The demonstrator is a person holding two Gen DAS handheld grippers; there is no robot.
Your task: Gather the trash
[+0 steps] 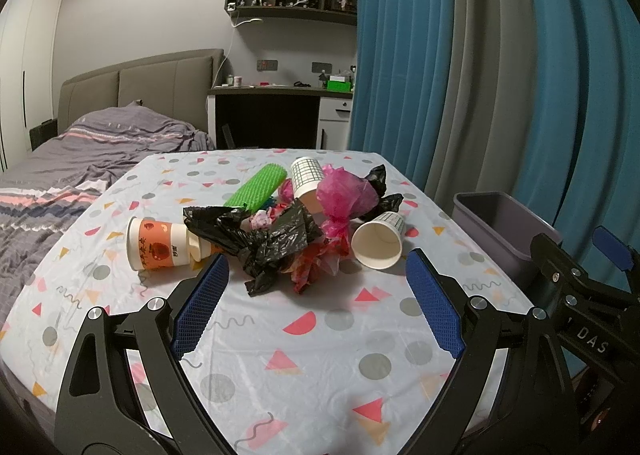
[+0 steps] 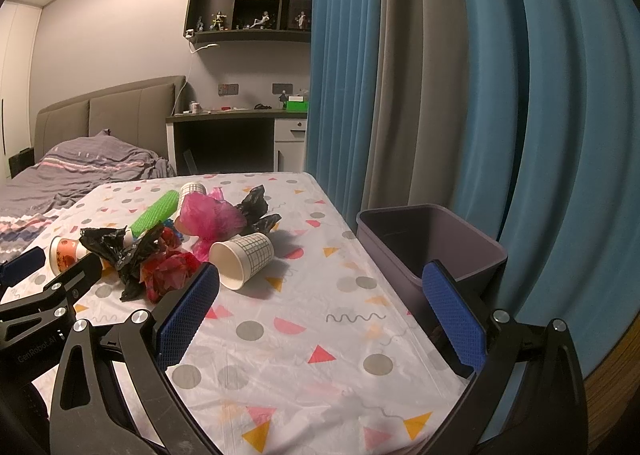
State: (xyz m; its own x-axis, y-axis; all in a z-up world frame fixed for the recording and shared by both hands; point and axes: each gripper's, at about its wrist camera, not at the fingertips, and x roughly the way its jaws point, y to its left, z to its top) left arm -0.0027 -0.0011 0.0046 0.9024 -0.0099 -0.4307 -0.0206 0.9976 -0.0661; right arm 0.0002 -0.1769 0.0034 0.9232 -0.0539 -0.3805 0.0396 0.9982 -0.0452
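Both grippers spread, empty. Left gripper (image 1: 318, 287) faces the trash heap on the patterned-cloth counter (image 1: 304, 367); crumpled black plastic bag (image 1: 260, 239) lies just ahead, between its fingers' line.

White grid-printed paper cup (image 2: 243, 258) lies on its side, mouth toward camera, ahead-left of right gripper (image 2: 320, 303).

Grey plastic bin (image 2: 430, 243) stands beside the counter's right edge, nearer the right gripper.

Judgement: right gripper better placed for the cup.

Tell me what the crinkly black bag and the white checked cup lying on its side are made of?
The crinkly black bag looks like thin glossy plastic film: it creases sharply and glints. The white checked cup looks like matte paper, with a rolled rim, though a thin lining can't be ruled out.
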